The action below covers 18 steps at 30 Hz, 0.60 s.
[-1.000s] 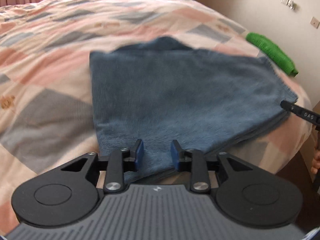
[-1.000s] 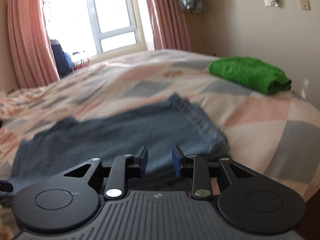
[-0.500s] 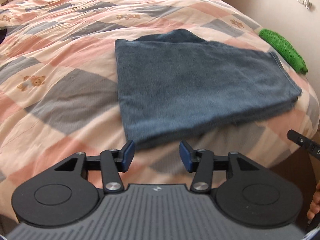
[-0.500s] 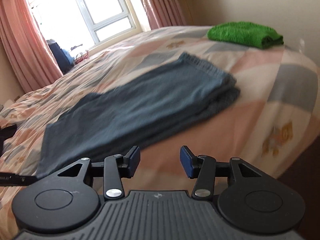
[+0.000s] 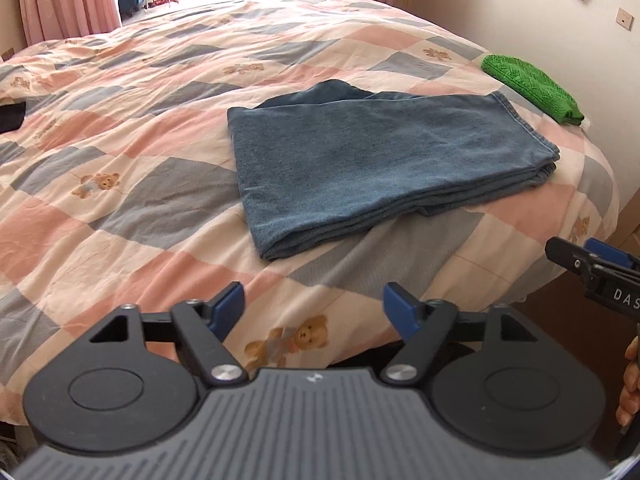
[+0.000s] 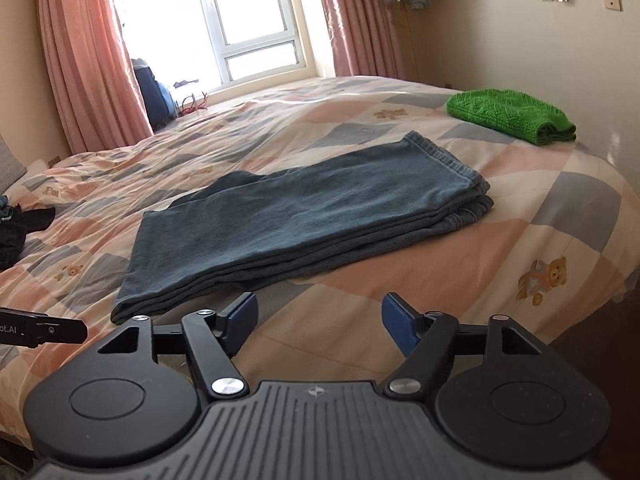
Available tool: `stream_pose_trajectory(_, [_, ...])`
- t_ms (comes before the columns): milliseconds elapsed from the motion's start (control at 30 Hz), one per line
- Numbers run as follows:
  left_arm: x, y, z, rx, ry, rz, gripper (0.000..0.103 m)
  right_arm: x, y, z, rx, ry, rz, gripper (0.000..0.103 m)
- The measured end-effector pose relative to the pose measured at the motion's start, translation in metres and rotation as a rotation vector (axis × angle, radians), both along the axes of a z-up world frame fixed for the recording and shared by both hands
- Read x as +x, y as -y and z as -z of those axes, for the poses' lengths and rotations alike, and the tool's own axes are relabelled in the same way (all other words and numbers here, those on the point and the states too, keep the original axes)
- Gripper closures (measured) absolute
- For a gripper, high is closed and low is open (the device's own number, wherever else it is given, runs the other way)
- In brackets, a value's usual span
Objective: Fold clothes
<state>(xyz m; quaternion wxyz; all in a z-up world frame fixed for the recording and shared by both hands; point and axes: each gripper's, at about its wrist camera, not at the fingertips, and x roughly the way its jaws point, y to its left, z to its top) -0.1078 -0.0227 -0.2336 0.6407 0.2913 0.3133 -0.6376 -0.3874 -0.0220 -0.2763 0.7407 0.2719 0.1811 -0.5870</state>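
Note:
Folded blue jeans [image 5: 384, 164] lie flat in several layers on the patchwork bed; they also show in the right wrist view [image 6: 304, 220]. My left gripper [image 5: 314, 312] is open and empty, held back from the jeans above the bed's near edge. My right gripper [image 6: 318, 318] is open and empty, also back from the jeans. The right gripper's tip shows at the right edge of the left wrist view [image 5: 592, 268]. The left gripper's tip shows at the left edge of the right wrist view [image 6: 44, 330].
A folded green knit garment [image 5: 532, 86] [image 6: 512, 114] lies at the bed's far right corner by the wall. Dark clothing [image 6: 16, 228] [image 5: 12, 116] lies at the left of the quilt [image 5: 120, 160]. Pink curtains [image 6: 88, 60] and a window [image 6: 240, 20] are behind.
Both grippers have let go of the jeans, opened wider and pulled back and up from the bed. The jeans now lie still and folded.

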Motion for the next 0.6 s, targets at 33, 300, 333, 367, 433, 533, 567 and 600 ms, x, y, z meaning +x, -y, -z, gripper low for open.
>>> stream_pose_trajectory(33, [0.000,-0.003,-0.001,-0.006,0.000,-0.003,0.018,0.003,-0.003,-0.002,0.006,-0.020,0.007,0.015])
stream_pose_trajectory(300, [0.007,-0.016,-0.005,-0.020,-0.019,-0.035,0.004,0.036,-0.016,-0.024,0.026,-0.245,0.100,0.000])
stream_pose_trajectory(333, [0.008,-0.017,-0.005,-0.021,-0.020,-0.037,0.003,0.039,-0.017,-0.027,0.022,-0.252,0.106,0.000])
stream_pose_trajectory(367, [0.008,-0.017,-0.006,-0.023,-0.021,-0.039,0.002,0.039,-0.017,-0.029,0.019,-0.248,0.101,0.000])
stream_pose_trajectory(433, [0.009,-0.019,-0.007,-0.025,-0.019,-0.043,0.001,0.040,-0.018,-0.033,0.016,-0.232,0.088,0.000])
stream_pose_trajectory(533, [0.010,-0.020,-0.007,-0.021,-0.017,-0.044,0.001,0.043,-0.018,-0.036,0.019,-0.215,0.067,0.000])
stream_pose_trajectory(567, [0.010,-0.020,-0.007,-0.018,-0.019,-0.044,0.001,0.044,-0.018,-0.036,0.022,-0.216,0.062,0.000])
stream_pose_trajectory(600, [0.010,-0.021,-0.006,-0.015,-0.020,-0.044,0.001,0.045,-0.017,-0.035,0.024,-0.216,0.056,0.000])
